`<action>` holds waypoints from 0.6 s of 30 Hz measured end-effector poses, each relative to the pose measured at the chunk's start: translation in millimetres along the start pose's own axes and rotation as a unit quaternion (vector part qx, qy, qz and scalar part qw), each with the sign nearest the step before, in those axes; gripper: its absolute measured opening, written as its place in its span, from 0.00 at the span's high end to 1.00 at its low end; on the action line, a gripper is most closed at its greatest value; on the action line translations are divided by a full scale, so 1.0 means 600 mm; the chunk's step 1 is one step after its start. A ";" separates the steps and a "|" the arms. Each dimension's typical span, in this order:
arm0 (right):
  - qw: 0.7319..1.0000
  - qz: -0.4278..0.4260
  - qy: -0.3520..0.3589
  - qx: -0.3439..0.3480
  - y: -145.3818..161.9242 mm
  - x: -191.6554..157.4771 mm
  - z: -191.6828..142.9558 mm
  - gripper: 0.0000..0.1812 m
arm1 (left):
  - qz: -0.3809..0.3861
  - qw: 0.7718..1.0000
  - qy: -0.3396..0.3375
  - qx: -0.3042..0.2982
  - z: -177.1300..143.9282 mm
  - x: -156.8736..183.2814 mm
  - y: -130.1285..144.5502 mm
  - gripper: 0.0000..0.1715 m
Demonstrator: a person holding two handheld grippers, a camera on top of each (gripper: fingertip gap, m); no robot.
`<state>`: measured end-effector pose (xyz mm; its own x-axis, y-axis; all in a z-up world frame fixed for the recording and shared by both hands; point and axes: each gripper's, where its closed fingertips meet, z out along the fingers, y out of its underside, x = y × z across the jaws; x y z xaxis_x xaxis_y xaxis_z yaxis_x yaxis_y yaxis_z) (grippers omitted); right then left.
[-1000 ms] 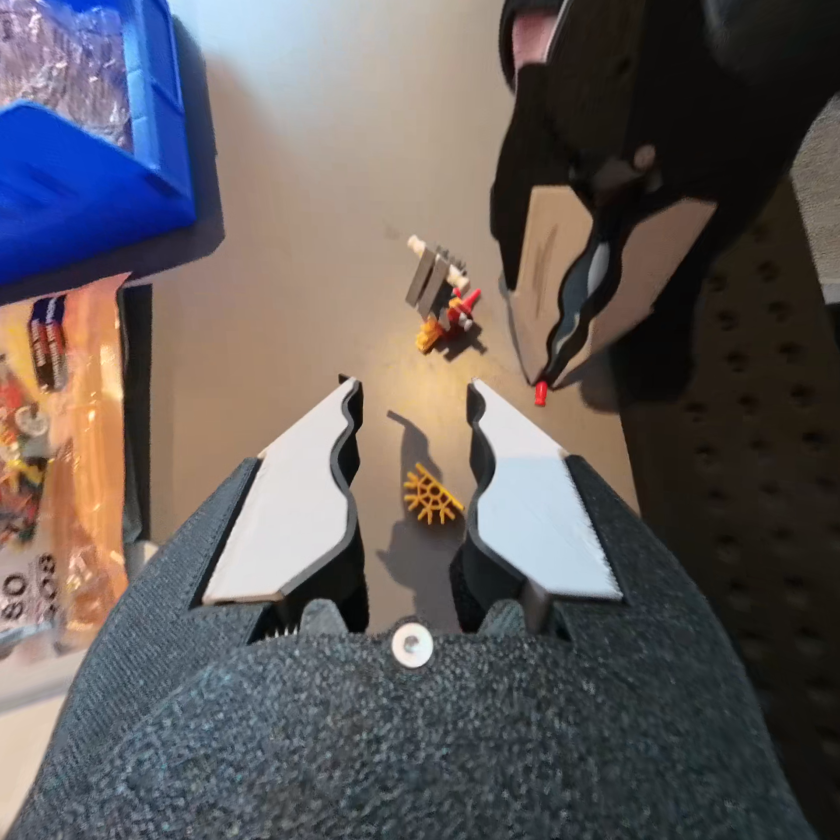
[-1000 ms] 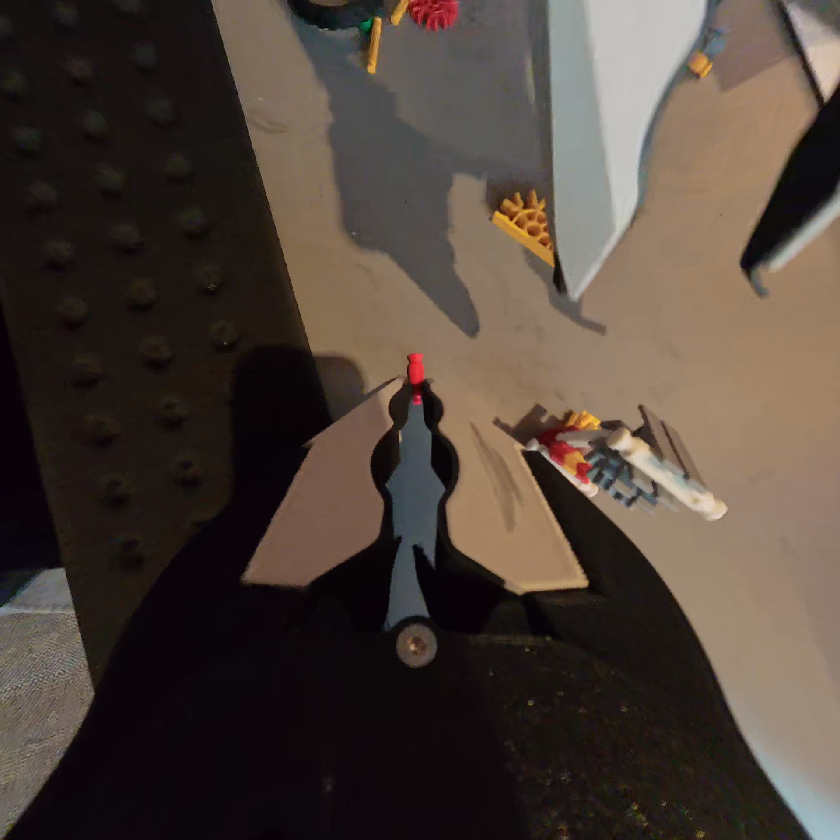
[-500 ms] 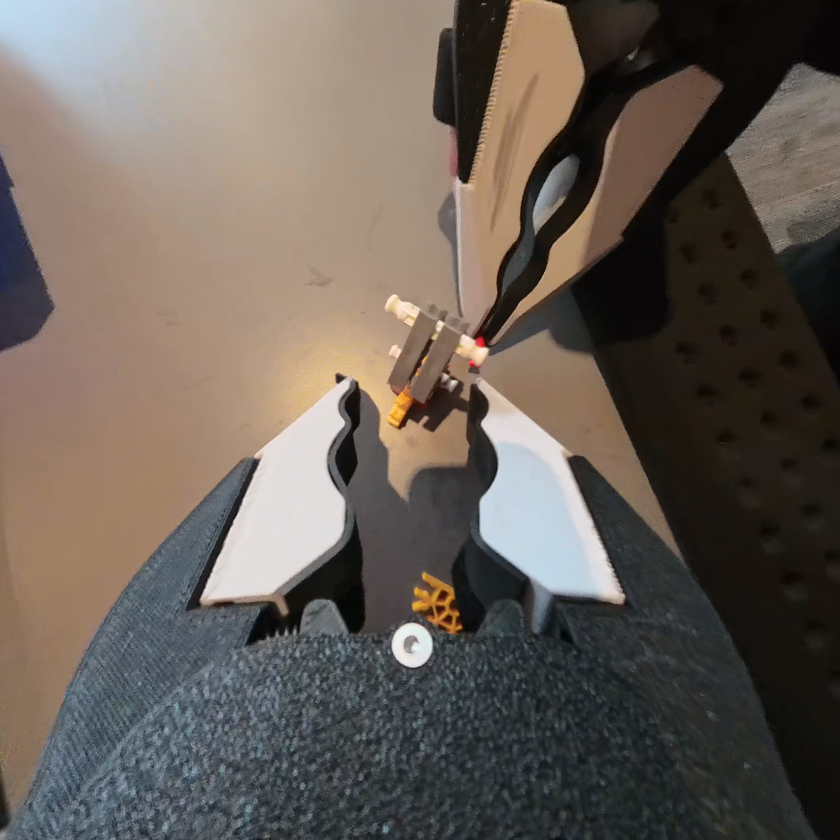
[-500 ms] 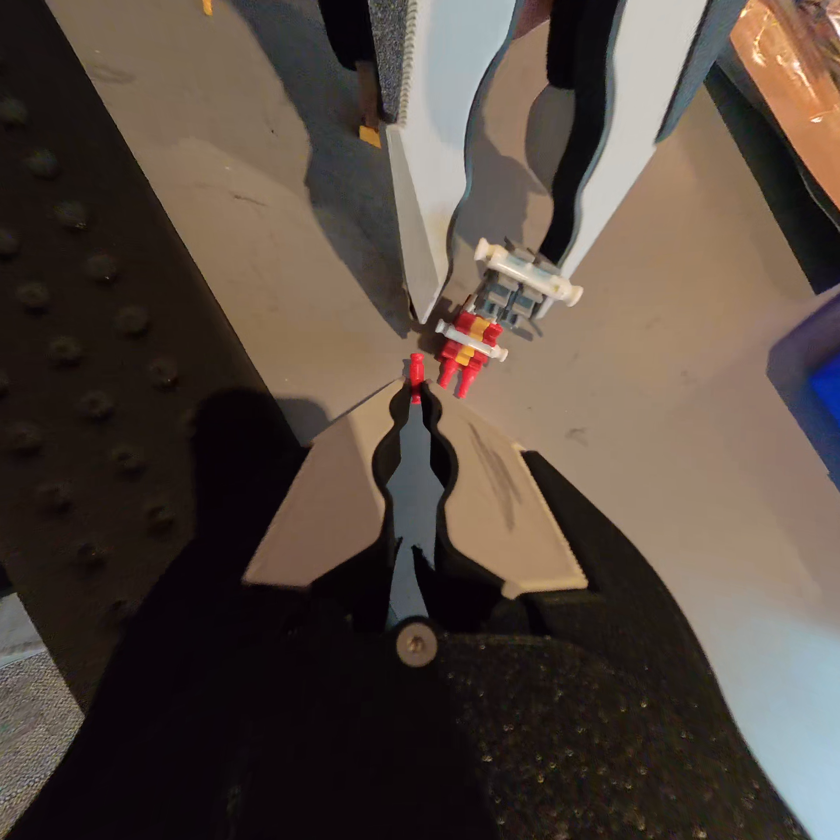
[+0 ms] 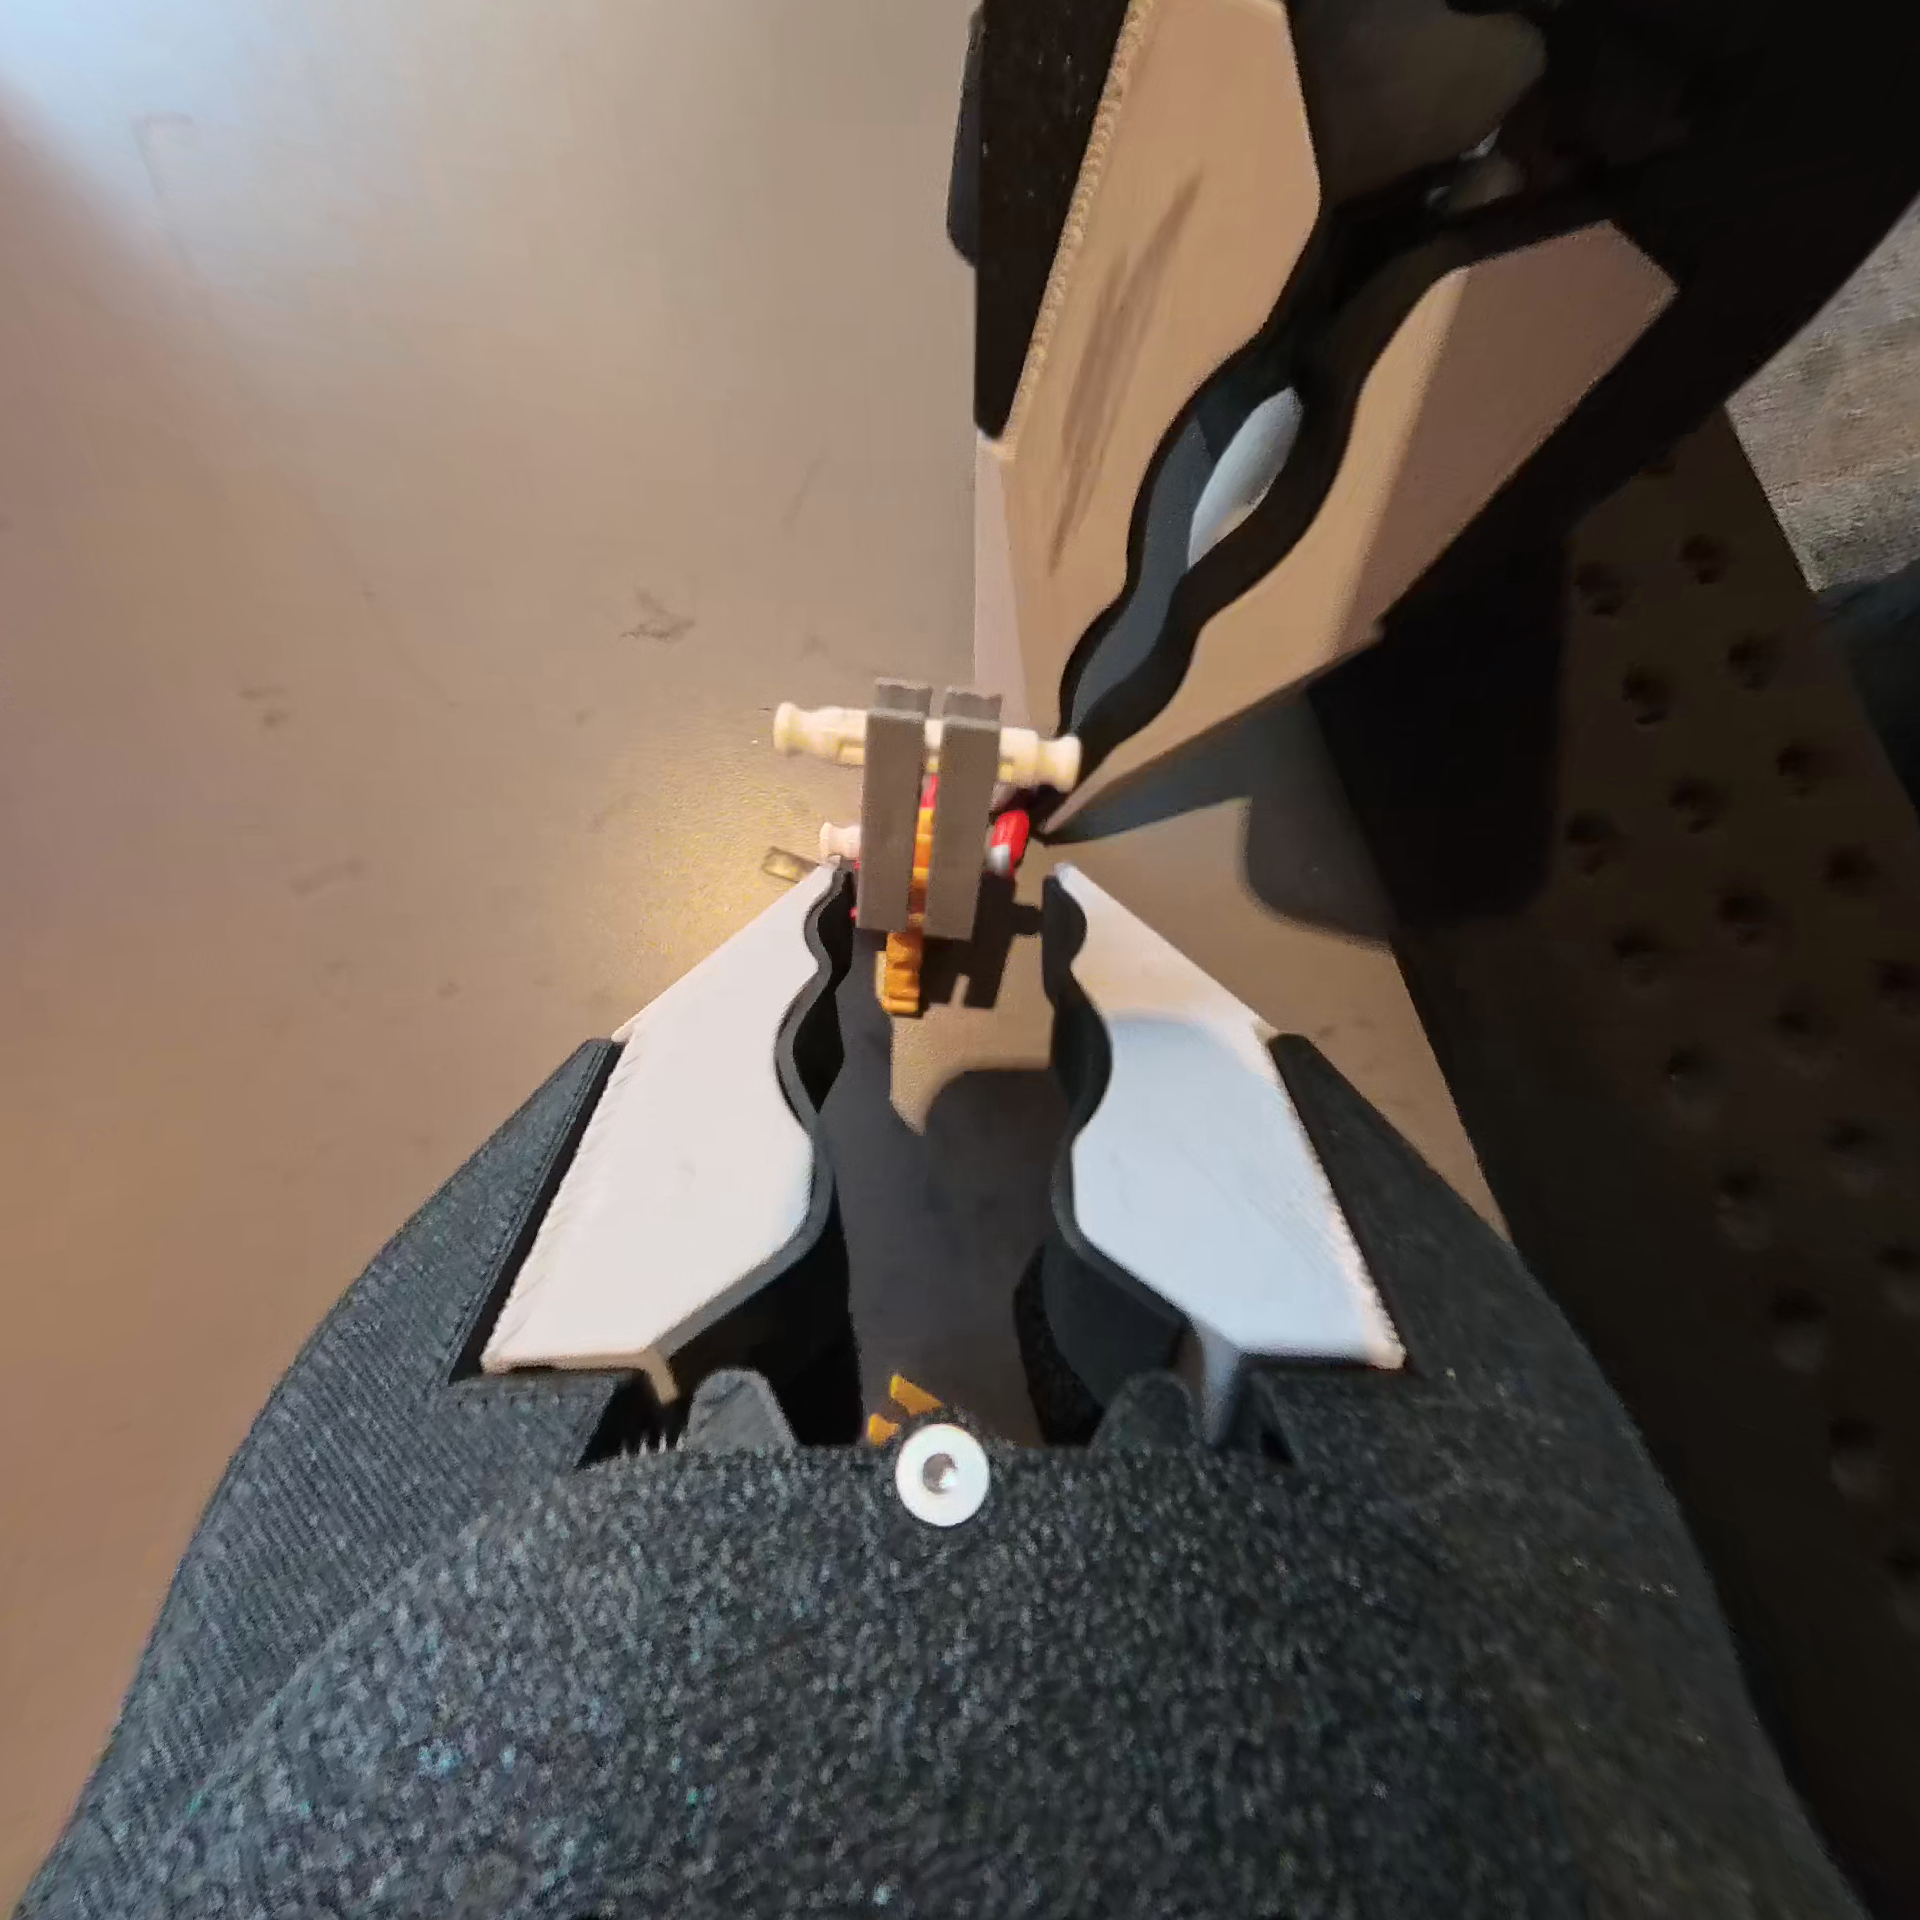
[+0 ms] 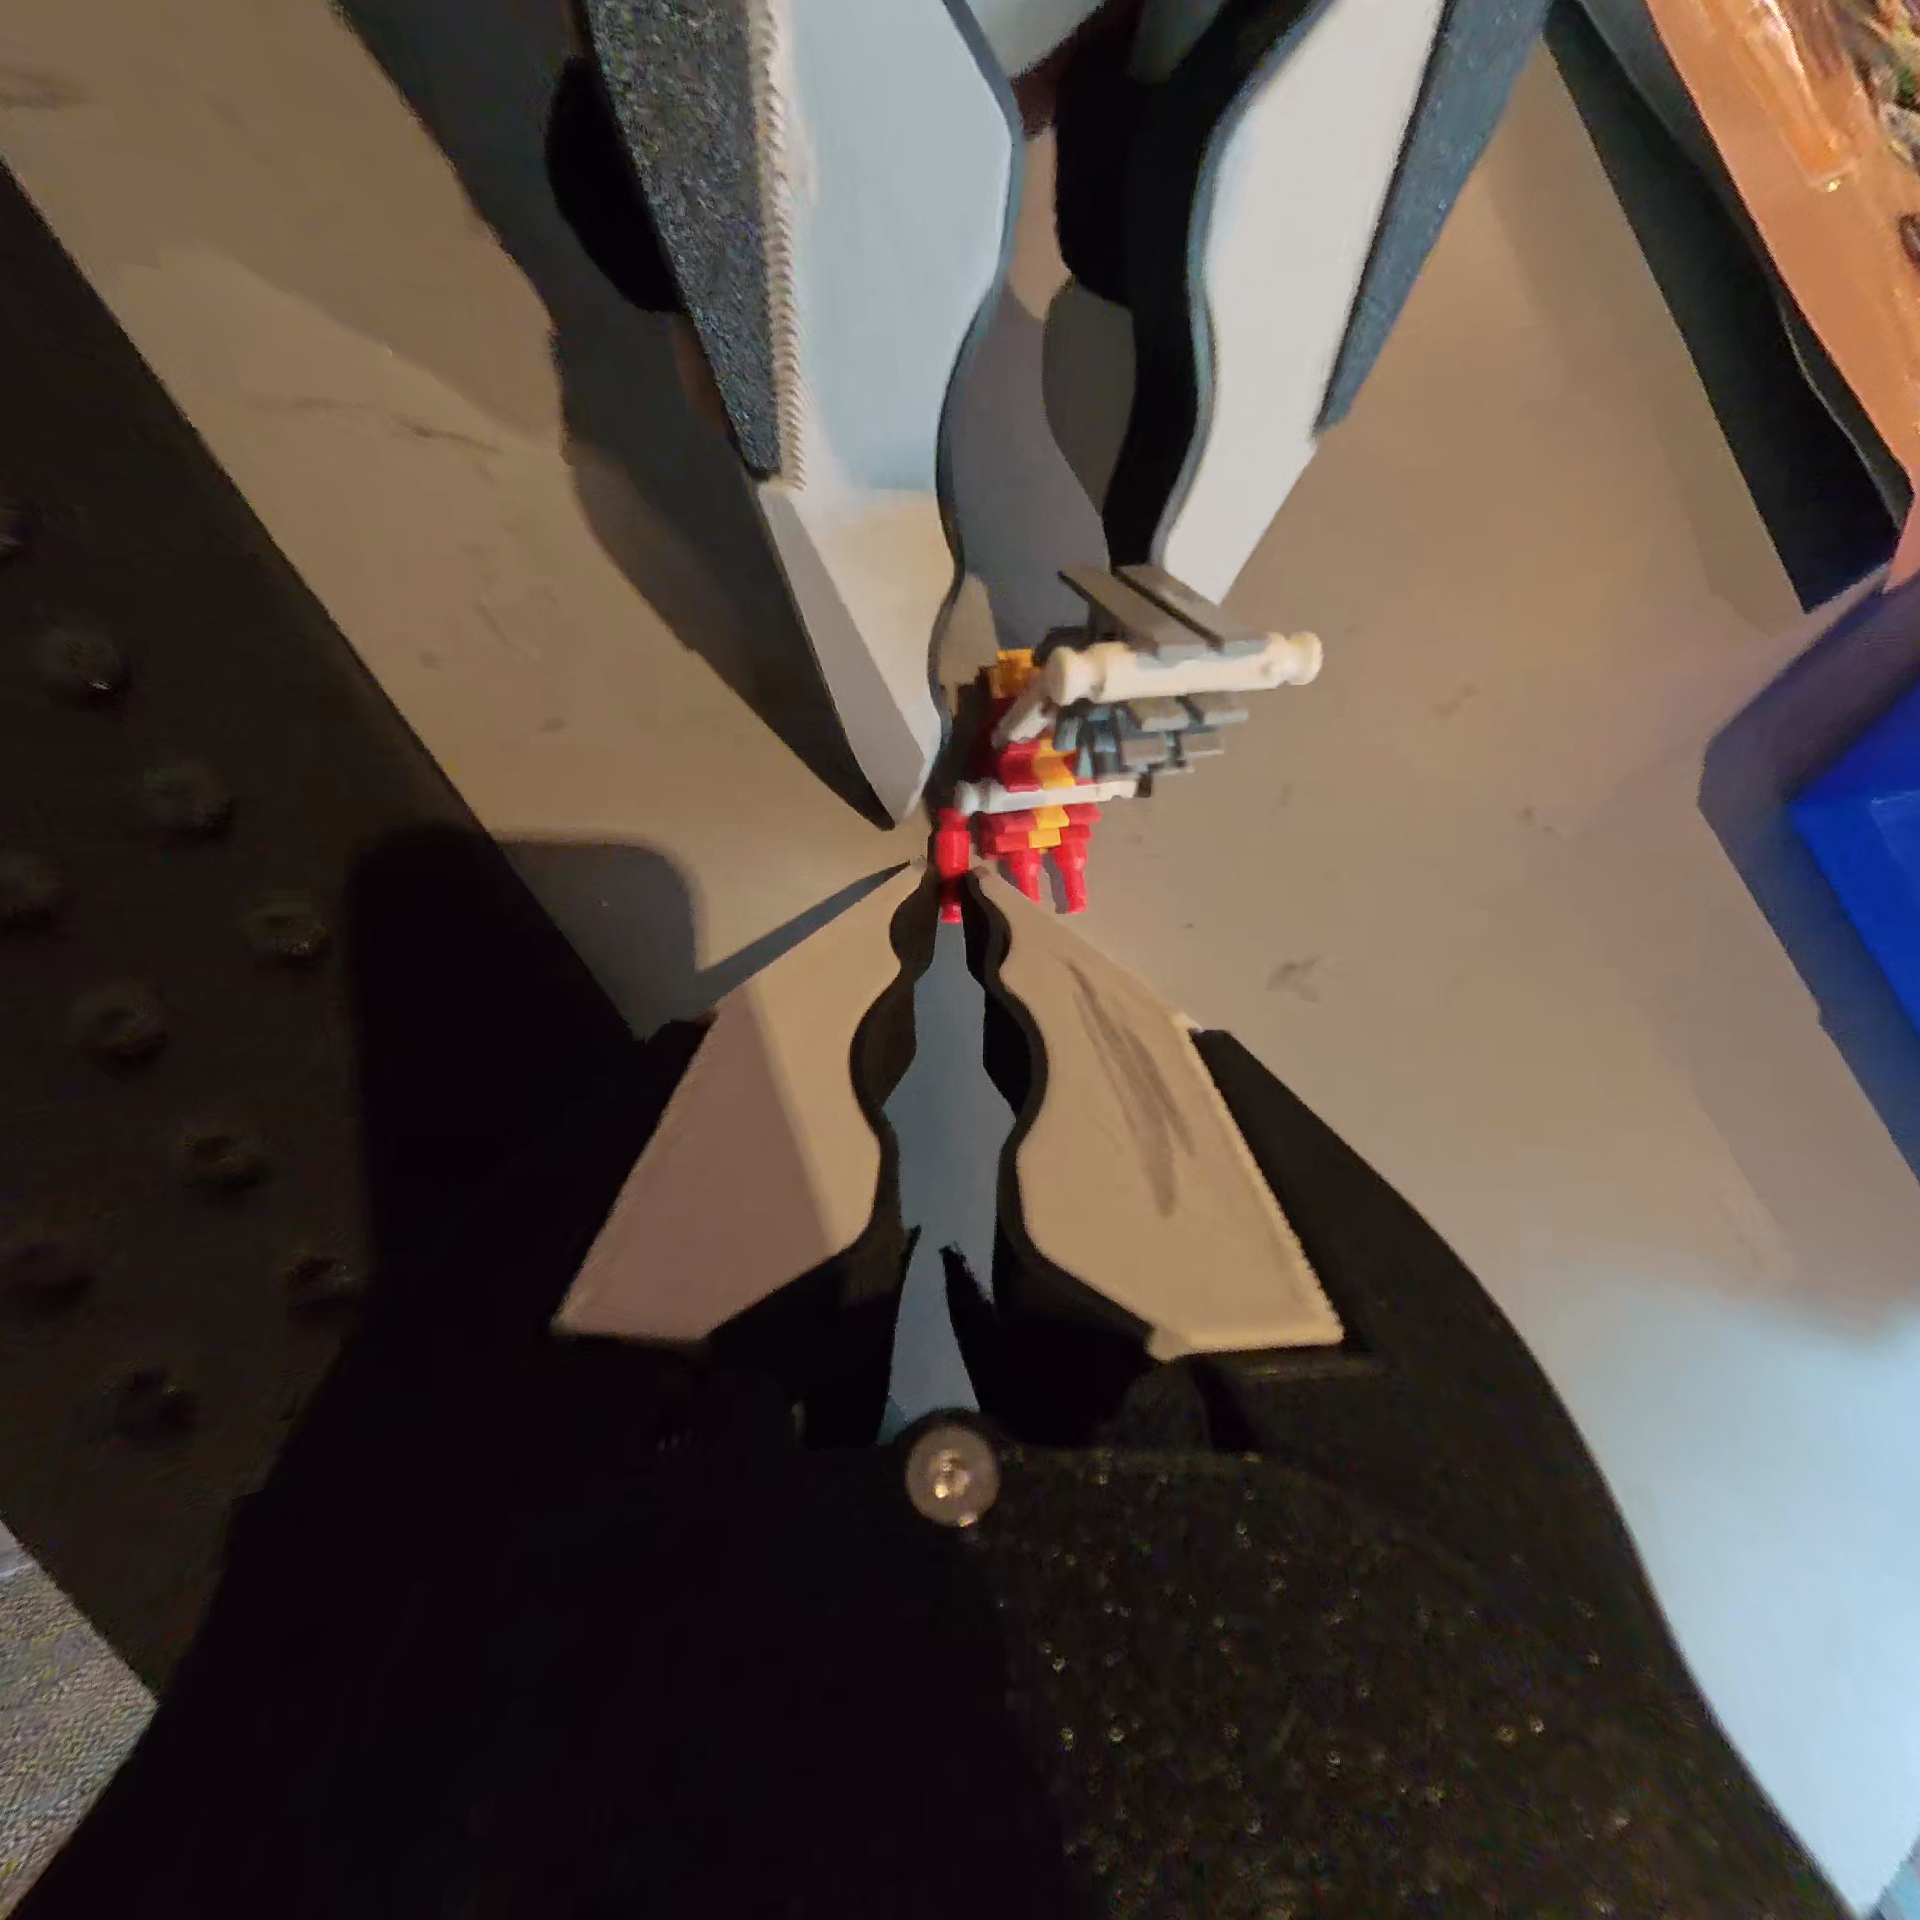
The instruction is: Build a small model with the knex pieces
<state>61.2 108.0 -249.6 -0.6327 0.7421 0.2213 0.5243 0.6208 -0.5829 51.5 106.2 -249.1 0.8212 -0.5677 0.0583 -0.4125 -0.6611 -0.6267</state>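
The tabletop (image 5: 416, 520) is plain beige and carries everything here. Along its one side lies a dark mat (image 6: 156, 831) with rows of small bumps. At the far side, in the right wrist view, a blue bin (image 6: 1860, 862) stands at the edge of the picture, and beside it part of an orange packet (image 6: 1787, 135) shows.

The left tool (image 5: 943, 883) has its two white fingers apart. It reaches low over the tabletop toward a small toy assembly (image 5: 925, 810), and the grey bars of this assembly stand between its fingertips. I cannot tell if the fingers already touch the bars. The right tool (image 6: 948, 883) has its fingers together, clamped on a small red peg (image 6: 951, 857). This peg is pressed up against the red end of the toy assembly, just beside two other red pegs (image 6: 1049, 873) which stick out of it.

The toy assembly rests on the tabletop between the two tools. It is made of two grey bars side by side, two white rods (image 6: 1184, 665) across them, and red and yellow parts below.

A small yellow piece (image 5: 902, 1418) lies on the tabletop under the left tool, mostly hidden by its body.
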 end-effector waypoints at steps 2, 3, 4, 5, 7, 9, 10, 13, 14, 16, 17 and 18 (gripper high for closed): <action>1.000 0.004 0.004 0.001 0.001 0.007 -0.002 0.98 | -0.006 1.000 -0.004 0.008 0.001 -0.002 -0.001 0.82; 1.000 0.012 -0.002 0.005 0.001 0.007 -0.003 0.98 | -0.010 1.000 -0.006 0.008 0.002 -0.003 -0.002 0.83; 1.000 0.014 -0.003 0.007 0.002 0.009 -0.003 0.98 | -0.007 1.000 -0.012 0.006 0.001 -0.006 -0.001 0.85; 1.000 0.012 -0.002 0.005 0.004 0.011 -0.004 0.98 | -0.007 1.000 -0.015 0.008 0.002 -0.008 -0.001 0.86; 1.000 0.012 0.002 0.003 0.006 0.013 -0.003 0.98 | -0.014 1.000 -0.014 0.018 0.002 -0.009 -0.002 0.87; 1.000 0.011 0.001 0.000 0.009 0.012 -0.002 0.98 | -0.014 0.999 -0.019 0.024 0.003 -0.012 -0.003 0.90; 1.000 0.010 0.001 0.000 0.009 0.012 -0.002 0.98 | -0.012 0.999 -0.020 0.027 0.003 -0.012 -0.004 0.90; 1.000 0.009 -0.002 -0.002 0.015 0.015 -0.006 0.98 | -0.012 0.999 -0.014 0.033 0.003 -0.011 -0.004 0.90; 1.000 0.010 0.003 -0.002 0.017 0.020 -0.008 0.98 | -0.009 0.999 -0.013 0.033 0.003 -0.011 -0.004 0.90; 1.000 0.010 0.000 -0.002 0.017 0.020 -0.007 0.98 | -0.008 0.999 -0.009 0.033 0.003 -0.011 -0.004 0.90; 1.000 0.009 0.000 -0.002 0.018 0.021 -0.006 0.98 | -0.008 0.999 -0.007 0.033 0.003 -0.011 -0.004 0.90; 1.000 0.010 -0.002 0.002 0.017 0.019 -0.006 0.98 | -0.008 0.999 -0.006 0.034 0.003 -0.011 -0.004 0.90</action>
<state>61.3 123.8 -250.2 -0.6237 0.7537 0.2070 0.5351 0.6048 -0.5898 47.8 112.4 -249.5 0.8327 -0.5506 0.0597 -0.3712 -0.6349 -0.6775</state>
